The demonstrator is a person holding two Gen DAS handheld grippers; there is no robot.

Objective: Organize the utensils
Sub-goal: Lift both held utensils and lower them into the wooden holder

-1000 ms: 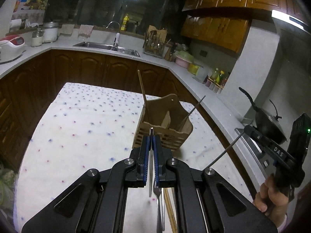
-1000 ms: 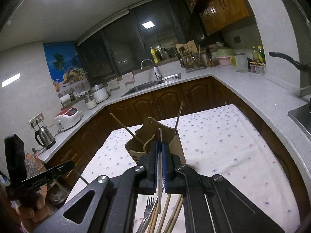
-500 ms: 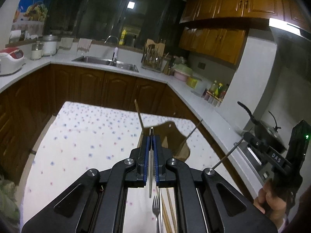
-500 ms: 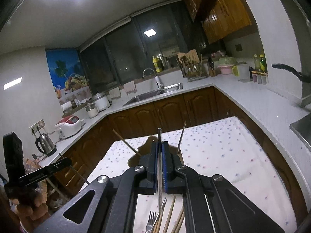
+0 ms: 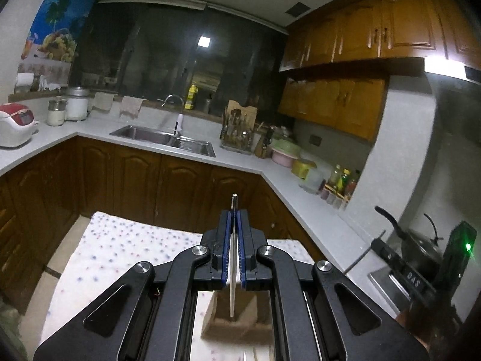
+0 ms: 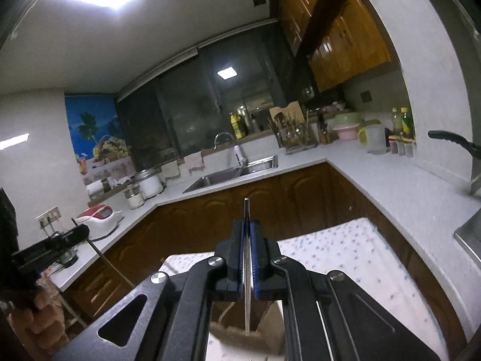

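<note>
Chopsticks: a thin metal chopstick [image 5: 233, 258] stands clamped upright in the left gripper [image 5: 233, 213], low centre of frame, its lower tip over the wooden utensil holder [image 5: 231, 325] on the dotted tablecloth [image 5: 120, 246]. Likewise the right gripper [image 6: 246, 222] pinches a second metal stick [image 6: 246, 270] above the holder. Dark cabinets [image 5: 135, 180] stand behind the table's far edge.

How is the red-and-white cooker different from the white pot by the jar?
The cooker has a red top; the pot has a grey metal lid. The cooker is low and rounded; the pot is straight-sided. The pot stands nearer the sink. Both have white bodies and sit on the counter.
</note>
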